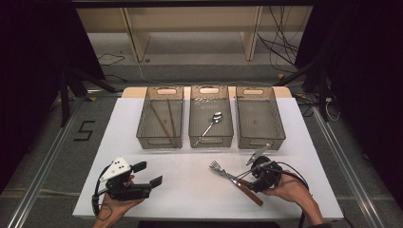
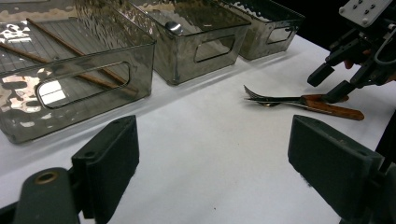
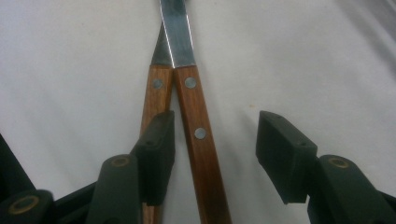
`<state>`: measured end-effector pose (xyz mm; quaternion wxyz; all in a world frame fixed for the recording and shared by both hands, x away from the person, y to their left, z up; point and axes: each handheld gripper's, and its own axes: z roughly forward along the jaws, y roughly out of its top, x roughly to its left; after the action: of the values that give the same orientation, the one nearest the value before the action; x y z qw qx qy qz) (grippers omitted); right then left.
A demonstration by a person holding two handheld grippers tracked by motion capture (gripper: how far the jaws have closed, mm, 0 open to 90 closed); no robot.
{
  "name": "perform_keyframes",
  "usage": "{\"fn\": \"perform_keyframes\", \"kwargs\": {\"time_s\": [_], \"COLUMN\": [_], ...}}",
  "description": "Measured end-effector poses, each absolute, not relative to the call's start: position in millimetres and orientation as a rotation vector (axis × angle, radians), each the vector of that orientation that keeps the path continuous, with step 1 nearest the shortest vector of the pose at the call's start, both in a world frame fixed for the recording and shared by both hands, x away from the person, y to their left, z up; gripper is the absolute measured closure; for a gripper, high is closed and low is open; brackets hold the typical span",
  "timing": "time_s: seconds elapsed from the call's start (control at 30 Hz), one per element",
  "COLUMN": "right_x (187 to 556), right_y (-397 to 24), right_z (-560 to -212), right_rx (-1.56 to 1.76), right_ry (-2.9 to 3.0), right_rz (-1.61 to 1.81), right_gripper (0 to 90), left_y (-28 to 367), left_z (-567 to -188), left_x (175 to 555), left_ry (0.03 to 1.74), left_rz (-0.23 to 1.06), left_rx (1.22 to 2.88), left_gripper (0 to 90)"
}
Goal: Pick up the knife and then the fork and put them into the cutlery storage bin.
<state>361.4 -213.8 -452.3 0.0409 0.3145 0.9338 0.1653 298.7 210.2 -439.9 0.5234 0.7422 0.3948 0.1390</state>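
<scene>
**Jaws apart over two wooden handles**

Right at your own hands now: your left gripper (image 1: 145,174) sits low at the near left of the white table (image 1: 190,190), jaws spread wide with bare tabletop between them. Over on the near right, your right gripper (image 3: 215,140) has its jaws apart too, hanging over two wooden-handled pieces of cutlery lying side by side. One handle lies in the gap, pressed by neither pad; the other runs under the left-hand jaw. Whether that jaw touches it, you can't tell from the right gripper view.

From the high view, the fork (image 1: 236,180) lies flat on the table just left of that gripper, tines pointing away toward the bins, wooden handle trailing back toward you. The left gripper view shows it (image 2: 303,101) resting with curved tines at the left.

Further out, three smoky clear bins stand in a row. Left bin (image 1: 160,116) holds two chopsticks (image 1: 166,118). Middle bin (image 1: 211,116) holds a spoon (image 1: 210,125). Right bin (image 1: 259,117) stands farthest right.
</scene>
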Motion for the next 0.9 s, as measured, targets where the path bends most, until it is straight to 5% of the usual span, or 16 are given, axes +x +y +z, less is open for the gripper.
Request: {"fn": "perform_keyframes", "kwargs": {"time_s": [0.9], "right_x": [363], "right_y": [-198], "right_z": [-456], "right_rx": [0.831], "right_ry": [2.918], "right_rz": [0.352], "right_gripper": [76.6], "left_y": [211], "left_z": [-440], "left_x": [299], "left_ry": [0.946], "left_rz": [0.334], "left_rx": [1.776], "left_gripper": [16.0]}}
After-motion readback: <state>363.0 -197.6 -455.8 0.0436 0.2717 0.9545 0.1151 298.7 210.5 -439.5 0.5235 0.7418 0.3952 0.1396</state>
